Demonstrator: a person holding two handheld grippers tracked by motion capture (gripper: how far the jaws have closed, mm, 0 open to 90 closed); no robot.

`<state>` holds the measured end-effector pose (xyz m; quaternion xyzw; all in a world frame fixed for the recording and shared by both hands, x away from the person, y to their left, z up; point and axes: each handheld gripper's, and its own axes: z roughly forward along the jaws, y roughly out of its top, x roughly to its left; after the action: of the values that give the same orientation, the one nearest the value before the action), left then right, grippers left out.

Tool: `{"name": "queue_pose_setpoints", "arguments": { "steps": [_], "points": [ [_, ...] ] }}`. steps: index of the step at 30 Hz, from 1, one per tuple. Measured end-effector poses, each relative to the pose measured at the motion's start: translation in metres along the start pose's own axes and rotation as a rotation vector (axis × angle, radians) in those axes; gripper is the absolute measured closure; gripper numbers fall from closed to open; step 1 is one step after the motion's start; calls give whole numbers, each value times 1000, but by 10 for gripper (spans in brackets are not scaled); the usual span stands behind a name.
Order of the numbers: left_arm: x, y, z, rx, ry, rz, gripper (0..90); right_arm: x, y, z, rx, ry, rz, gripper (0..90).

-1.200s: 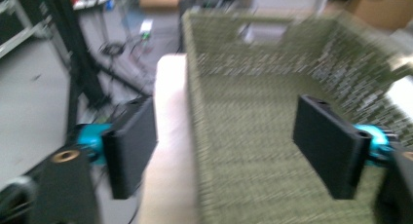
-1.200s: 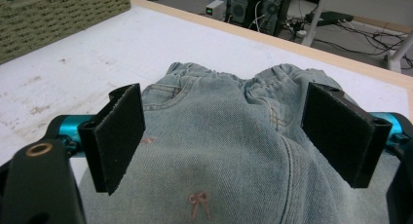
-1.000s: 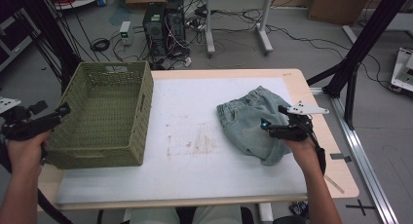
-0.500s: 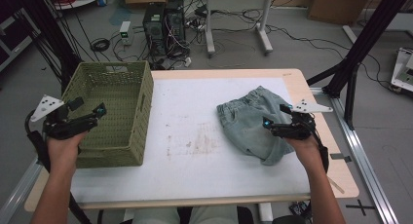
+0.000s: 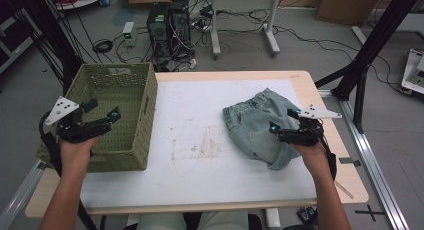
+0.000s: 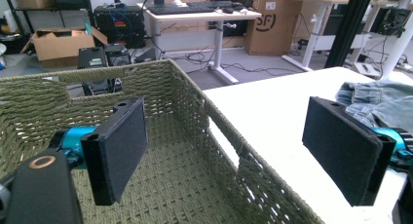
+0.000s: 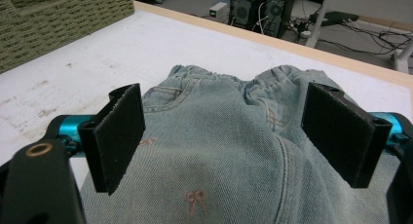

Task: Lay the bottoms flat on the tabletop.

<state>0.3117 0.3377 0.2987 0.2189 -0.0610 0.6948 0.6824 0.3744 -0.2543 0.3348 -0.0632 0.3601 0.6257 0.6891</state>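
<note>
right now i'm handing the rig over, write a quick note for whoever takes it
Left gripper: open, holding nothing, over the green woven basket, which sits at the table's left edge.
Right gripper: open, holding nothing, just above the denim shorts, which lie crumpled on the white mat at the right.
Done: nothing gripped yet; the basket looks empty where it can be seen.
Left: probably grip the shorts and carry them to the basket.

This looks like a lab or engineering workspace: beyond the far edge of the table point(image 5: 320, 190) stand computer towers point(image 5: 167, 22) amid tangled cables point(image 5: 235, 40) on a grey floor, with desks point(image 6: 202, 9), cardboard boxes point(image 6: 265, 27) and black metal framing point(image 5: 370, 50) around.
</note>
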Motion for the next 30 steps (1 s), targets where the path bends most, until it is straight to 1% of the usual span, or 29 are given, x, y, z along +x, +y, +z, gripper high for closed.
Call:
{"name": "queue_pose_setpoints", "arguments": {
  "steps": [5,7,10,11,13,14,17,19,20,22,23,24,25,27,28,30],
  "points": [
    [-6,0,1,-2,-3,-14,166,-3,1,5,8,13,-5,166],
    [-13,1,1,-11,-7,-15,166,-5,0,5,15,10,-2,166],
    [-23,0,1,-15,-14,1,167,-8,-1,3,26,1,2,166],
    [-26,0,2,-15,-21,-3,166,-9,-2,2,33,-3,4,167],
    [-31,-2,4,-13,-38,-20,167,-11,-3,-1,53,-22,4,166],
    [-33,-2,5,-11,-47,-24,166,-13,-3,-2,63,-39,8,167],
    [-41,-2,6,-5,-68,-21,167,-15,-5,-3,79,-77,24,167],
    [-47,-1,7,-8,-78,-20,167,-16,-5,0,95,-97,27,167],
    [-49,0,7,-6,-83,-20,166,-16,-6,2,100,-105,40,174],
    [-55,1,12,1,-97,-17,166,-17,-6,5,110,-110,50,175],
    [-58,1,16,9,-107,-14,167,-17,-7,9,127,-112,53,180],
    [-62,1,19,16,-116,-8,167,-18,-8,13,146,-110,57,212],
    [-65,1,23,21,-124,-4,167,-18,-10,18,161,-109,57,266],
    [-73,-1,31,37,-141,0,167,-16,-13,31,206,-107,49,292],
    [-75,-2,34,43,-146,3,167,-15,-15,36,228,-110,45,331],
    [-80,-3,40,54,-155,5,166,-15,-17,44,266,-99,44,470]
  ]
}}
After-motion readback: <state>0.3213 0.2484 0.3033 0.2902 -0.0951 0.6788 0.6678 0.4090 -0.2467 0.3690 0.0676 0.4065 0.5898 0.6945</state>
